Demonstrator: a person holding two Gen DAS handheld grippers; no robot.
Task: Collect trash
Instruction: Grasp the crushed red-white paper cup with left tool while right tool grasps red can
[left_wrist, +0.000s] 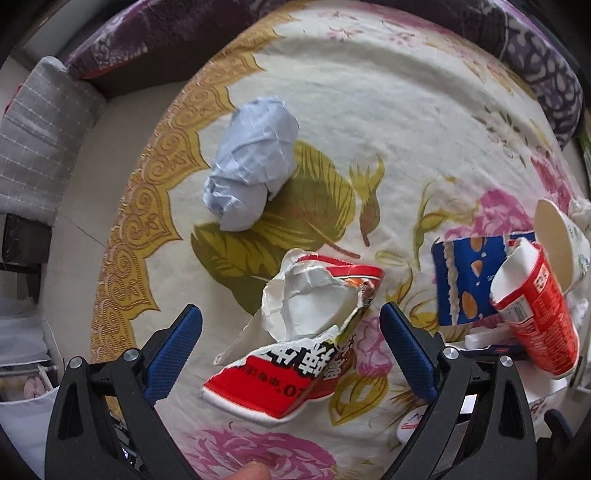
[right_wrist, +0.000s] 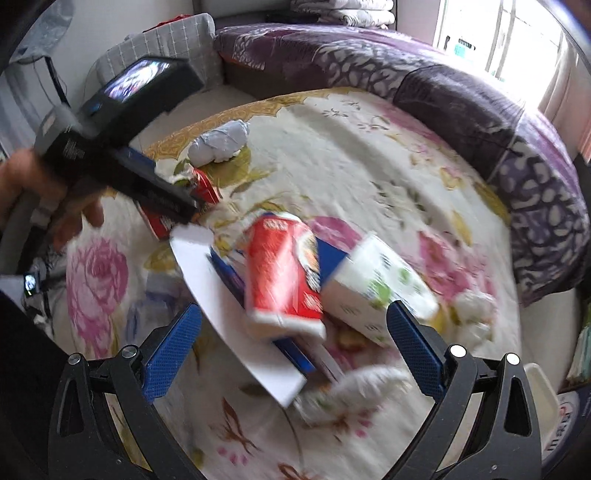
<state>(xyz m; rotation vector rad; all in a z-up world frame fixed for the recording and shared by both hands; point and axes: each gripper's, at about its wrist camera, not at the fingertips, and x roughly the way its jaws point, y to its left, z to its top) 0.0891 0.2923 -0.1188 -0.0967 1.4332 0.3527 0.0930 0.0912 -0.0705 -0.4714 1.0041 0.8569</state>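
Here the left claw (left_wrist: 291, 354) is spread wide, its blue pads either side of a torn red-and-white wrapper (left_wrist: 295, 354) that lies flat on the floral cloth (left_wrist: 369, 122) covering the round tabletop; neither pad touches it. Beyond the wrapper, near the cloth's gold patterned border (left_wrist: 147, 221), sits a crumpled pale-blue paper ball (left_wrist: 251, 166), with open cloth all around it. To the right the trash crowds together: a torn blue packet (left_wrist: 469, 280), a red carton piece (left_wrist: 539, 310) leaning over it and a white paper cup (left_wrist: 561, 243) on its side, all touching or overlapping.

The right claw (right_wrist: 295, 354) is likewise spread and empty, hovering over that same pile: a red carton (right_wrist: 284, 273) lying across a white card (right_wrist: 229, 314), the blue packet under them and the cup (right_wrist: 376, 291) just beside. This view is blurred. The far half of the cloth lies open. A purple patterned sofa (right_wrist: 480, 103) curves round the far edge, with a window (right_wrist: 491, 33) behind.
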